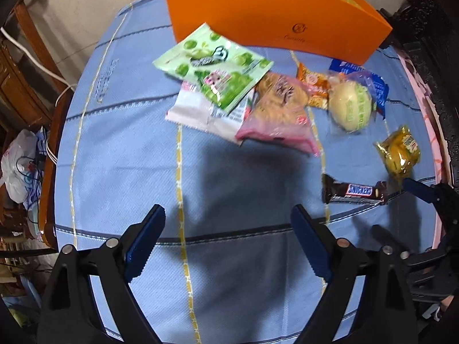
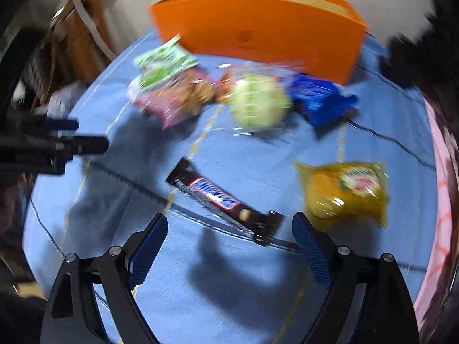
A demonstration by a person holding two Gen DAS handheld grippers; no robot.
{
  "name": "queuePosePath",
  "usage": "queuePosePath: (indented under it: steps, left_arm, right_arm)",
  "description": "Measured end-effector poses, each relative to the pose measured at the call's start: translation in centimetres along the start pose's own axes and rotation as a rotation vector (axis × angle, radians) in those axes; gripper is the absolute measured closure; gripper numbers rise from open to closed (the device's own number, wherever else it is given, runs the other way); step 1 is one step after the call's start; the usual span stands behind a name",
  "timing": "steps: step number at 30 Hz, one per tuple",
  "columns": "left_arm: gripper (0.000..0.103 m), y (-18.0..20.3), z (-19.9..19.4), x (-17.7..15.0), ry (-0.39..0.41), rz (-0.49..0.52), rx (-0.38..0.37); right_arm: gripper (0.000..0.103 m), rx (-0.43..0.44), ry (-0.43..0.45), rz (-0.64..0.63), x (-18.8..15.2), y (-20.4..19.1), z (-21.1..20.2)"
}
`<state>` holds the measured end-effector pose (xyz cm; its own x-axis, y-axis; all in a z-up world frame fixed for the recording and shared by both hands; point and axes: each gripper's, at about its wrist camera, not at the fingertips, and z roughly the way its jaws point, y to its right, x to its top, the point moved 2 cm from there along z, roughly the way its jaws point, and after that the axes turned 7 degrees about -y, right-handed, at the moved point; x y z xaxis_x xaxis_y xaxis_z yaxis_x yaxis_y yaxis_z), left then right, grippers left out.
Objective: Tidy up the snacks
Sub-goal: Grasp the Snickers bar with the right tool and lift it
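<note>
An orange box [image 1: 272, 14] stands at the far side of the blue tablecloth [image 1: 120, 157]. In front of it lie a green packet [image 1: 212, 68], a pink bag of snacks [image 1: 281, 109], a round green-white bun [image 1: 350, 106], a blue packet [image 1: 375, 83], a yellow packet [image 1: 398, 152] and a Snickers bar [image 1: 355, 192]. My left gripper [image 1: 229, 218] is open and empty above bare cloth. My right gripper [image 2: 229, 223] is open and empty, with the Snickers bar [image 2: 223, 200] between and just beyond its fingertips. The yellow packet [image 2: 347, 192] lies to its right.
A small orange packet [image 1: 312, 86] lies between the pink bag and the bun. The table edge and wooden furniture [image 1: 25, 86] are on the left, with a white plastic bag [image 1: 20, 166] below. A pink cloth edge [image 1: 430, 132] runs along the right.
</note>
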<state>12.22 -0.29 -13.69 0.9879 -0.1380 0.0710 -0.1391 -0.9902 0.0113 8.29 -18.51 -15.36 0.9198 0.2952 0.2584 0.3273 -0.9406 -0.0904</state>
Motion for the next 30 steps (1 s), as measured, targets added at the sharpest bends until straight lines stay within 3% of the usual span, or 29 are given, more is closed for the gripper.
queuePosePath:
  steps: [3, 7, 9, 12, 13, 14, 15, 17, 25, 30]
  left_arm:
    - [0.016, -0.9, 0.6, 0.0, -0.017, -0.016, 0.0]
    - [0.016, -1.8, 1.2, -0.1, -0.029, -0.032, 0.0]
    - [0.016, -2.2, 1.6, -0.1, -0.037, -0.039, 0.001]
    - [0.016, -2.3, 2.0, -0.1, -0.045, -0.042, -0.006]
    - [0.016, -2.3, 2.2, -0.1, -0.05, -0.041, -0.005]
    - [0.016, -2.2, 2.3, -0.1, -0.052, -0.04, -0.003]
    - [0.016, -2.2, 2.3, -0.1, -0.052, -0.038, -0.002]
    - [0.016, -2.1, 2.2, -0.1, -0.047, -0.032, -0.004]
    - [0.016, -0.6, 0.7, 1.7, 0.005, 0.028, -0.021]
    - [0.016, 1.6, 0.1, 4.4, 0.02, 0.043, -0.083]
  right_arm:
    - [0.015, 0.008, -0.022, -0.048, 0.6, -0.8, 1.3]
    - [0.023, -0.005, -0.067, -0.086, 1.5, -1.1, 2.8]
    - [0.043, -0.021, -0.104, -0.098, 1.7, -1.0, 3.7]
    - [0.048, -0.044, -0.119, -0.141, 2.0, -1.3, 4.3]
    - [0.058, -0.041, -0.12, -0.145, 2.1, -1.4, 4.3]
    - [0.079, -0.041, -0.118, -0.149, 2.1, -1.5, 4.2]
    - [0.086, -0.042, -0.12, -0.151, 2.2, -1.6, 4.0]
    - [0.086, -0.03, -0.114, -0.128, 2.4, -1.5, 3.5]
    - [0.086, 0.199, -0.076, 0.161, 0.3, 2.8, 1.1]
    - [0.086, 0.233, -0.067, 0.226, -0.7, 4.2, 0.6]
